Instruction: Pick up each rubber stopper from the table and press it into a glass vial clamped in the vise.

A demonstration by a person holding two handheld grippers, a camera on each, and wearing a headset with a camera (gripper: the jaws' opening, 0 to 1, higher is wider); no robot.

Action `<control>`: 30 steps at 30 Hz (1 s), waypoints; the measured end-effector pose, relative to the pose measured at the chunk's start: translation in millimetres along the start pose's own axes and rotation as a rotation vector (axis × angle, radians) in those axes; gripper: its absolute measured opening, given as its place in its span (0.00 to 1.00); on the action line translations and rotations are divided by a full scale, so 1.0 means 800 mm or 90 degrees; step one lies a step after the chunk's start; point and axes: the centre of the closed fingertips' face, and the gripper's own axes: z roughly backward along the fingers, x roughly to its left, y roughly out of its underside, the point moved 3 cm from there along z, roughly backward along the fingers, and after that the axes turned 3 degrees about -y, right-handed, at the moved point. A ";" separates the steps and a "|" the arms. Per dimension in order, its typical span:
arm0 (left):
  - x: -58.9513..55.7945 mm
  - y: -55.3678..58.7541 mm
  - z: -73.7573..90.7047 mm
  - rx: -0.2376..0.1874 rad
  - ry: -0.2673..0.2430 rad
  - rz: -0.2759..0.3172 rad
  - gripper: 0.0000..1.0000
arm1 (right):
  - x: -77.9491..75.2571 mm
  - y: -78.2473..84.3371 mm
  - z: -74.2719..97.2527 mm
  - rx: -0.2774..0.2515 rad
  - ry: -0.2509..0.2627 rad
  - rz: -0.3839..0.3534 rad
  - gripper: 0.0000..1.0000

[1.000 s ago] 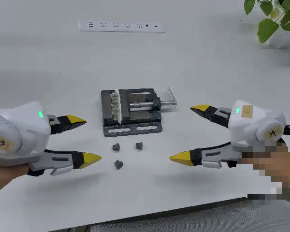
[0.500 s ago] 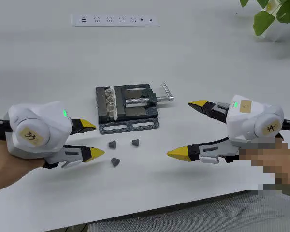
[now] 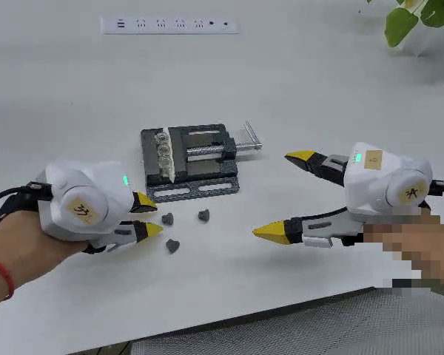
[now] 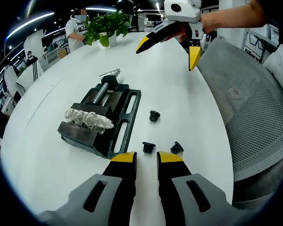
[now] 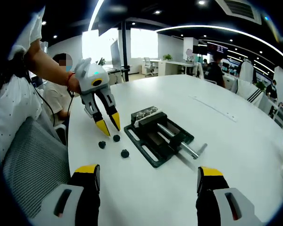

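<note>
Head view: three rubber stoppers (image 3: 167, 219) lie loose on the white counter (image 3: 281, 89), between its near edge and the vise (image 3: 189, 161). The glass vials (image 3: 163, 151) sit in a row, clamped at the vise's left end. The left claw (image 3: 154, 215) hovers just left of the stoppers with its tips narrowly apart and nothing between them. The right claw (image 3: 280, 194) hangs well to the right, spread wide and empty. The left one is plainly nearer.

Left gripper view: two stoppers lie just ahead of the yellow tips, one dead ahead (image 4: 148, 147) and one slightly right (image 4: 177, 148). The third (image 4: 154, 116) is farther on, beside the vise base. They are too squat to show a long axis. The vials stand ahead and left.

Right gripper view: the left claw's tips (image 5: 109, 126) point down at the stoppers. Bare counter lies all around the vise, with the near edge close behind the stoppers, so I judge a short forward reach enough.
</note>
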 end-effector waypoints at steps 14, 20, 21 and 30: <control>-0.002 0.003 -0.014 0.012 0.016 -0.016 0.09 | -0.006 0.002 0.002 0.003 0.003 -0.004 0.83; -0.005 0.001 -0.015 0.012 0.018 -0.017 0.08 | -0.005 0.003 0.002 0.005 0.003 -0.006 0.82; -0.006 0.001 -0.015 0.014 0.017 -0.019 0.07 | -0.005 0.003 0.001 0.006 0.002 -0.006 0.82; -0.005 0.001 -0.019 0.012 0.012 -0.019 0.04 | -0.003 -0.001 -0.001 0.005 -0.003 -0.007 0.81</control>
